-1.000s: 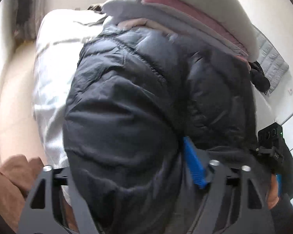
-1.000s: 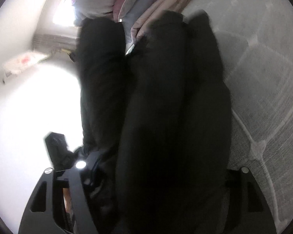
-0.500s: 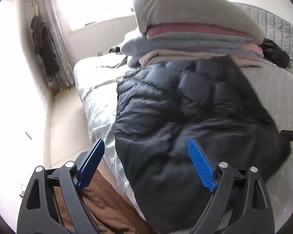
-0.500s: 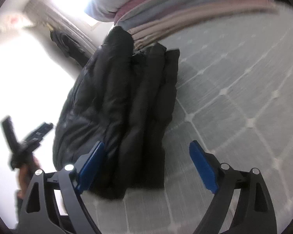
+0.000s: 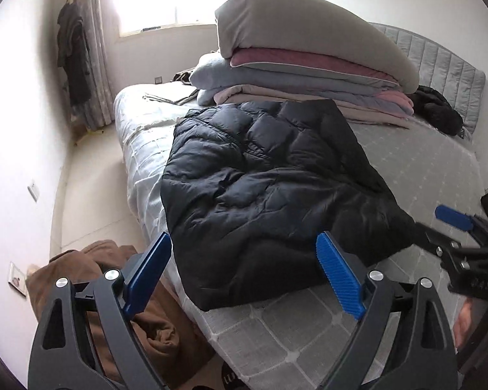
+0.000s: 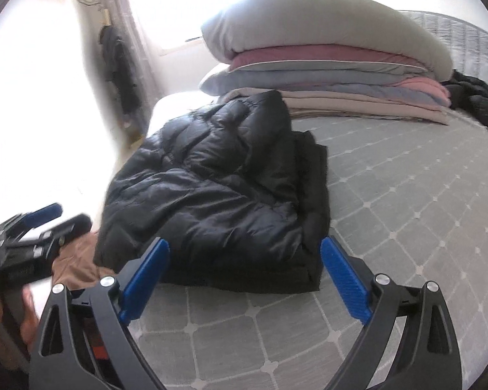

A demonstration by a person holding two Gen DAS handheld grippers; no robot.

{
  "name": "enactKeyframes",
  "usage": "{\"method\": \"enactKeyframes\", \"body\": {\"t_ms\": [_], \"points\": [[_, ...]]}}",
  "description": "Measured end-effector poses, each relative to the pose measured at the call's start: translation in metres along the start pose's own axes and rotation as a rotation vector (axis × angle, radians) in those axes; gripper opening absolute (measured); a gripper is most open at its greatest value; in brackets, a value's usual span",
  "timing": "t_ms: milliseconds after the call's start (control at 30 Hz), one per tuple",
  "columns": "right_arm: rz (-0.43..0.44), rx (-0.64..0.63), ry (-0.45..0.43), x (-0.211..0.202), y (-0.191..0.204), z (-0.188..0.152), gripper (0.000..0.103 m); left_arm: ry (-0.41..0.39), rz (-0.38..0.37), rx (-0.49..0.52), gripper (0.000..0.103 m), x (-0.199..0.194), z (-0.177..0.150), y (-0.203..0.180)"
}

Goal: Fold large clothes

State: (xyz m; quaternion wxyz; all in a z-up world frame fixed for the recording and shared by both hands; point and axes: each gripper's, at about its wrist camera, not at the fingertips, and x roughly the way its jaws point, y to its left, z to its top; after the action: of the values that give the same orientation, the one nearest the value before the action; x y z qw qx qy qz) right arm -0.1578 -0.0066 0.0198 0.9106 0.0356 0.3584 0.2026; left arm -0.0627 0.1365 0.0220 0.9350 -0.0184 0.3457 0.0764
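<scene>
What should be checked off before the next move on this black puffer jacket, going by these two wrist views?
1. Left gripper open and holding nothing: ok.
2. Right gripper open and holding nothing: ok.
3. Black puffer jacket folded into a bundle on the bed: ok.
4. Jacket fully supported: not ok; its left edge lies at or slightly over the side of the bed, above the brown garment on the floor.
5. Edges aligned: not ok; in the right wrist view lower layers stick out past the top fold.
6. Jacket separate from the stack of folded bedding: cannot tell; its far end reaches the stack's base.
</scene>
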Motion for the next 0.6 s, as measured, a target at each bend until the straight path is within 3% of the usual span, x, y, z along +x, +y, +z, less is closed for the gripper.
{"method": "enactKeyframes", "body": {"t_ms": [100, 200, 600], "points": [[-0.172, -0.003, 0.053, 0.003, 0.009, 0.006, 0.094, -0.011, 0.005, 0.017, 0.087, -0.003, 0.000, -0.002], [-0.136, 0.010, 0.033, -0.001, 0.014, 0.009, 0.094, -0.018, 0.005, 0.014, 0.087, -0.004, 0.001, 0.000], [-0.143, -0.046, -0.028, -0.013, 0.044, 0.013, 0.095, -0.025, 0.003, 0.016, 0.087, -0.007, 0.001, 0.000]]}}
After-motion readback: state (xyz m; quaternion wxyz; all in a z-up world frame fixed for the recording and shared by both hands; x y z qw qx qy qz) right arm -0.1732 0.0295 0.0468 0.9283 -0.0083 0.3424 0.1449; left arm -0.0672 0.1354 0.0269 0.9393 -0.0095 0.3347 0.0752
